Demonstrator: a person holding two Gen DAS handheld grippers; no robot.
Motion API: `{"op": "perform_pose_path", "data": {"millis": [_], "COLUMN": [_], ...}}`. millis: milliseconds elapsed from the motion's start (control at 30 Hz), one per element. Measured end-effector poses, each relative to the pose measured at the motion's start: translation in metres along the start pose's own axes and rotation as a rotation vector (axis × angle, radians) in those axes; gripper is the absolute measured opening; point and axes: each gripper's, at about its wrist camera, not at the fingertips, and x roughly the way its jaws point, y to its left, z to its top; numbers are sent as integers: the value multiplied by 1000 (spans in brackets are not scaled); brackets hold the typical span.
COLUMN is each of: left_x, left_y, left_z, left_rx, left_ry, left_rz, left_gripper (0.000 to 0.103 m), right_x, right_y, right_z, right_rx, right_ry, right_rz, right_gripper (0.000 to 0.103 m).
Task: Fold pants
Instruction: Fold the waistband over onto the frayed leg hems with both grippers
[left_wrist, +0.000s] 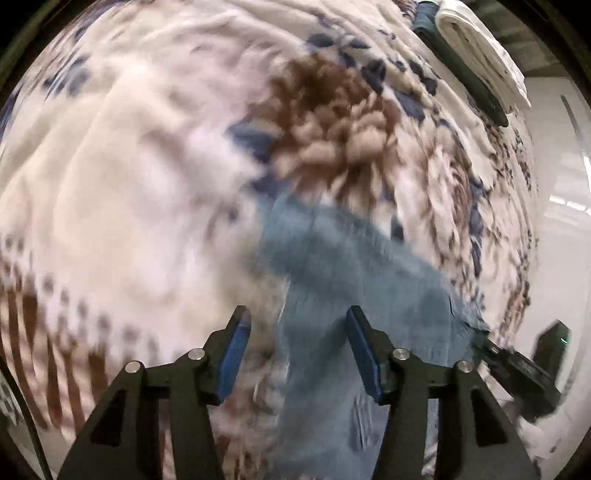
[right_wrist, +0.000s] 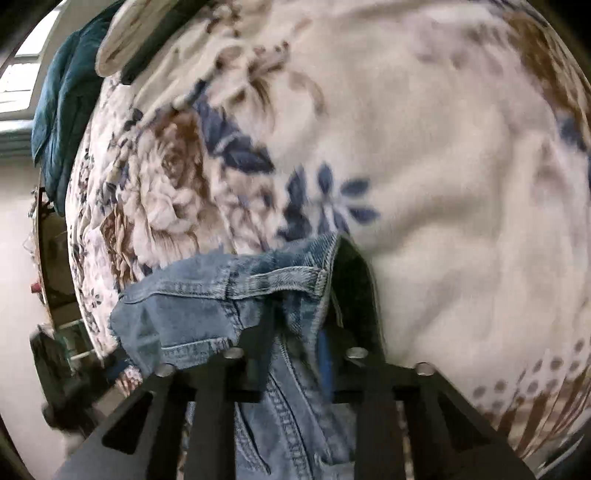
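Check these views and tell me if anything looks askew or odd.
The jeans are bunched and crumpled at the right claw, which is clamped on a denim seam, not lying flat on the floral blanket. The left claw is open over the denim, gripping nothing. Both views are motion-blurred.

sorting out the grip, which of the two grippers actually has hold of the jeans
The right gripper: its fingers are closed on the blue denim jeans at a stitched seam. The left gripper is open, with the denim only passing behind its blue-padded fingers.
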Motion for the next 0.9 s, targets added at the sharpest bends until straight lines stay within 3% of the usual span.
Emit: {"op": "perform_pose_path", "data": {"millis": [33, 100, 133, 167, 233, 333, 400, 500, 567, 633, 767, 900], "left_x": [3, 11, 13, 11, 12, 4, 2, -13, -24, -26, -1, 32], "left_y": [-4, -10, -13, -8, -13, 0, 15, 32, 37, 43, 45, 58], "left_z": [6, 5, 6, 2, 5, 14, 19, 5, -20, -52, -105, -146], "left_rx": [34, 87, 115, 138, 181, 168, 112, 62, 42, 25, -46, -185], "left_ry": [-20, -26, -31, -34, -51, -88, -41, -8, 12, 57, 200, 305], "left_rz": [14, 63, 79, 84, 137, 187, 139, 72, 40, 27, -13, -117], "left_gripper": [27, 18, 8, 7, 7, 7, 8, 14, 24, 28, 29, 29], "right_x": [-9, -14, -7, -3, 3, 7, 11, 5, -13, -25, -21, 7], "right_y": [-3, -7, -5, -5, -6, -14, -13, -13, -16, -24, -47, -66], "right_z": [1, 8, 14, 16, 20, 27, 28, 21, 4, -19, -62, -89], "right_rx": [0, 9, 8, -9, -53, -36, -46, -33, -36, -34, 47, 138], "right_ry": [-28, -55, -43, -25, -5, 5, 32, 101, 102, 111, 208, 264], "right_rz": [10, 28, 21, -5, -54, -44, -52, 5, 26, 24, 93, 105], "right_gripper": [9, 9, 9, 8, 8, 8, 9, 29, 64, 72, 72, 68]}}
